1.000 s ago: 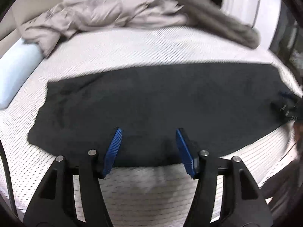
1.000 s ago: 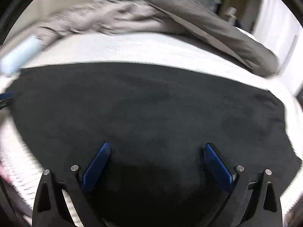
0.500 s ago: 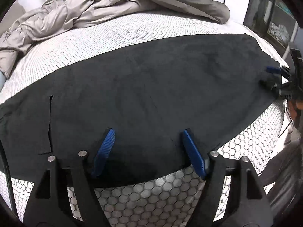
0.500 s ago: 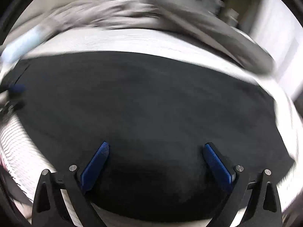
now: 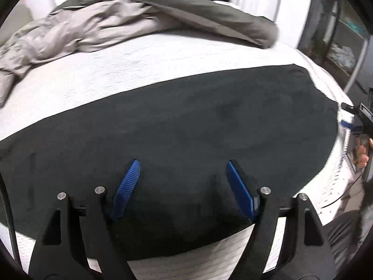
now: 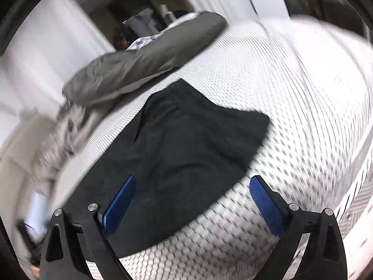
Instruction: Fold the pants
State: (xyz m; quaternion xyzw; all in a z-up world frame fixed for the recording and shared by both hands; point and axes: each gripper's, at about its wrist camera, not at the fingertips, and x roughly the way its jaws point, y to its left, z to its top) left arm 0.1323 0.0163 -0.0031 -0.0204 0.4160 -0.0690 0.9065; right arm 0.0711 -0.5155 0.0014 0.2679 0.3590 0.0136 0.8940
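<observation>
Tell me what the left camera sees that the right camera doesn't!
Only the left wrist view shows the other tool with a hand at the far right edge, plus the crumpled beige blanket in sharp detail.

Only the right wrist view shows the pants' end lying by the mattress's bare honeycomb part, and the dark doorway behind.

Both show the black pants spread flat on the white mattress, the grey pillow, and an open tool with nothing between its blue pads.
</observation>
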